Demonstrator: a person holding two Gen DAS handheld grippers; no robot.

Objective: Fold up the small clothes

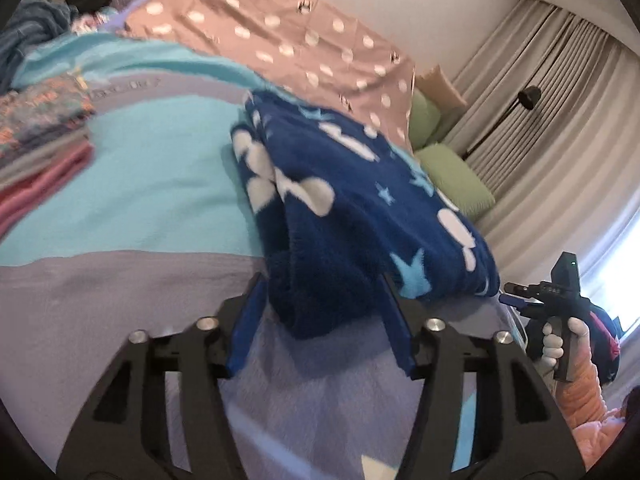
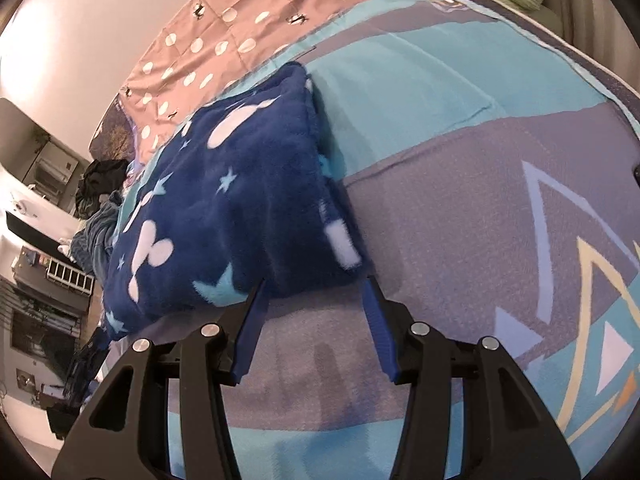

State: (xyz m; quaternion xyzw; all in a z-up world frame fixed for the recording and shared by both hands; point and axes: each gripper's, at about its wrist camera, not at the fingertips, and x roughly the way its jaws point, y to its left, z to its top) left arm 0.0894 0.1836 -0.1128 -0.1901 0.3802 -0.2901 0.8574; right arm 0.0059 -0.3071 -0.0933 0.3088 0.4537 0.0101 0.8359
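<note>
While the navy fleece garment (image 1: 340,216) lies folded on the bedspread (image 1: 120,184) w/ its long axis running away from both claws, left gripper (image 1: 320,308) straddles its near end, jaws apart, unclamped; right gripper (image 2: 316,304), jaws apart, sits just short of its near corner.

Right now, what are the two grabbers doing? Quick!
Left gripper: jaws apart around an end of the blue fleece garment; whether it grips cannot be told.
Right gripper: open, holding nothing, at the garment's edge.
</note>
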